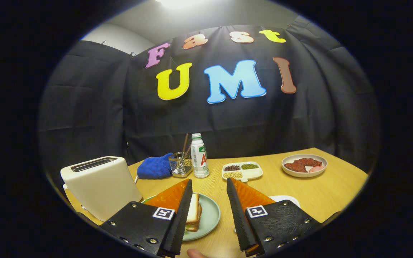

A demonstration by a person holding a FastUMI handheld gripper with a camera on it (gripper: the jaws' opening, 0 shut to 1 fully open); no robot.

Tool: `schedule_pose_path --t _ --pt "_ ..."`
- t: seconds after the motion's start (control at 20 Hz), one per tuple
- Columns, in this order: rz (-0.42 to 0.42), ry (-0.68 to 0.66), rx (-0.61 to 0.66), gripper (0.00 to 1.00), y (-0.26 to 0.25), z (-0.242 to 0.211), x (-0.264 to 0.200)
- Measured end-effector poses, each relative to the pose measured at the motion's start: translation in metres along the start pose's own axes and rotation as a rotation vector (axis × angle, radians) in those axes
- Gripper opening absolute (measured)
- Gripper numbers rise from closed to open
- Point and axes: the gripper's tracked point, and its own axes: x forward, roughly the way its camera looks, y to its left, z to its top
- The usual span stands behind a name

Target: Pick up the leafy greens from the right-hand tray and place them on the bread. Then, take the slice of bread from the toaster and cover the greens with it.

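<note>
Pale green plate [210, 215] is carrying a stacked sandwich [193, 212] with bread on top, lying just left between the spread, empty tongs [209, 186].

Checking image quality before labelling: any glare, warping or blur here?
Gripper view: ceiling light blown out; fisheye bends the table edge; open gripper fingers sharp; sandwich on the plate partly hidden by one finger; toaster evenly lit.
</note>
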Motion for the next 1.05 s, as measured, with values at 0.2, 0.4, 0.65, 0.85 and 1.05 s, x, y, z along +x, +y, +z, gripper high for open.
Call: schedule_pose_path --t 0.2,0.4,0.65,0.85,1.05 --pt "0.0 -0.07 -0.048 0.59 -0.053 0.027 -0.03" --pt "-0.025 -0.123 0.01 0.59 -0.152 0.054 -0.056" --pt "-0.218 -0.224 -0.077 0.58 -0.352 0.058 -0.107" --pt "-0.265 -0.193 -0.097 0.59 -0.451 0.032 -0.125" --pt "-0.294 -0.143 -0.09 0.59 -0.485 -0.001 -0.114"
